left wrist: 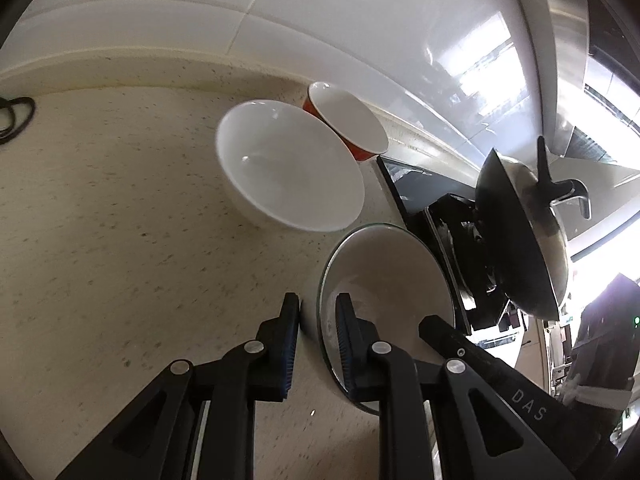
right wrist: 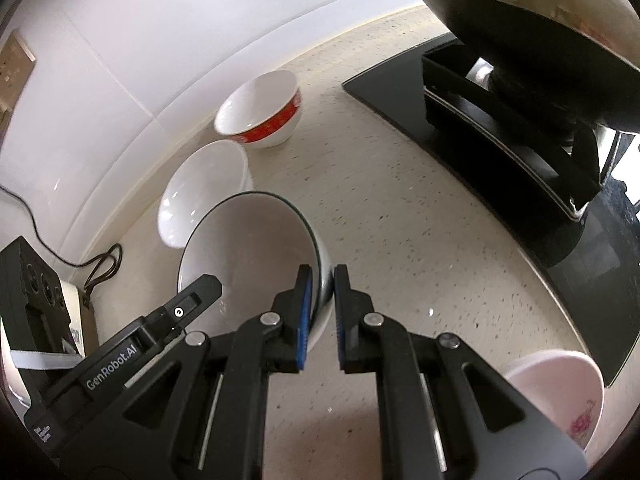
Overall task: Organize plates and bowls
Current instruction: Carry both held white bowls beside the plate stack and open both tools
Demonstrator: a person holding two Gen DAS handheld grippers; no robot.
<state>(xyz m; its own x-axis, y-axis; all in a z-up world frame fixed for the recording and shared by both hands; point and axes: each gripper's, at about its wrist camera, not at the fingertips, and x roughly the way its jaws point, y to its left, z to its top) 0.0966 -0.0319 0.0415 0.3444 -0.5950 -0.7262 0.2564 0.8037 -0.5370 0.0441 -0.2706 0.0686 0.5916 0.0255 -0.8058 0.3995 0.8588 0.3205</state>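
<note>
A: We have the white ceramic bowl with the thin dark rim [right wrist: 248, 248] pinched from both sides. The right gripper [right wrist: 320, 280] has its fingers closed nearly all the way on the rim wall nearest the stove, one pad inside and one outside. The left gripper [left wrist: 318, 312] does the same on the opposite wall, its fingers a narrow gap apart with only the wall between them.

B: And the bowl sits over the speckled beige stone bench [right wrist: 400, 208], tilted. Whether its foot touches the bench we cannot tell.

A: Our worry is the glaze. Thin, slick walls could slide out of the pads if our two hands drift apart or twist against each other, and the bowl would drop or chip.

B: It could also knock the plain white ceramic bowl [left wrist: 288, 168] just beyond it, or swing toward the black wok [right wrist: 532, 28] on the black glass stove top [right wrist: 384, 80].

A: Counting: four bowls. The held one, the plain white one, the white bowl with the red band [right wrist: 260, 110] by the wall, and the pale bowl with a pink flower print [right wrist: 560, 396] near us. No plates that we can see
</note>
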